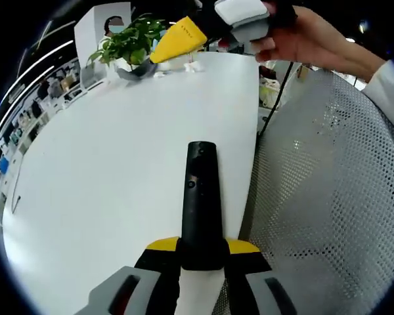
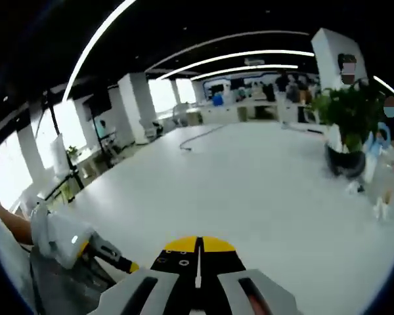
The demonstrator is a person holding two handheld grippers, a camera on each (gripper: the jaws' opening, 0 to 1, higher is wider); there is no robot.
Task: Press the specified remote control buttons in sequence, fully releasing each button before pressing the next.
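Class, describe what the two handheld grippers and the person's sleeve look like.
The left gripper has yellow-tipped black jaws on grey bodies with red marks. The right gripper matches it, and a black cable hangs from it. The sleeve is white.

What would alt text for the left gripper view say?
A black remote control is clamped between the left gripper's yellow-tipped jaws, pointing up the view over a white table. The right gripper, held by a hand, hovers near a potted plant; a perforated metal surface lies right.
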